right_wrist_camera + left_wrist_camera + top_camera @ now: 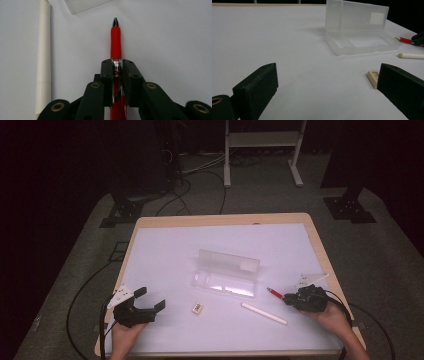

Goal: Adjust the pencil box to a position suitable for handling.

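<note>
Currently right gripper (289, 298) fingers (108, 75) clench the red pen (115, 40), low over the tabletop (165, 250) at 4 o'clock from the case (226, 273). Left gripper (150, 299) fingers released.

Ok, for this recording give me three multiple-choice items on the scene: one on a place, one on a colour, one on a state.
1. Where does the eraser lie?
A. inside the case
B. on the table in front of the case
C. between the left jaws

2. What colour is the pen in the right gripper?
A. red
B. blue
C. green

3. How is the clear plastic case?
A. shut
B. open, lid raised
C. upside down

Key: 1 B, the high view shows it on the mat nearer the person than the case. 2 A, its grip is red. 3 B, the lid stands up behind the tray.
</note>
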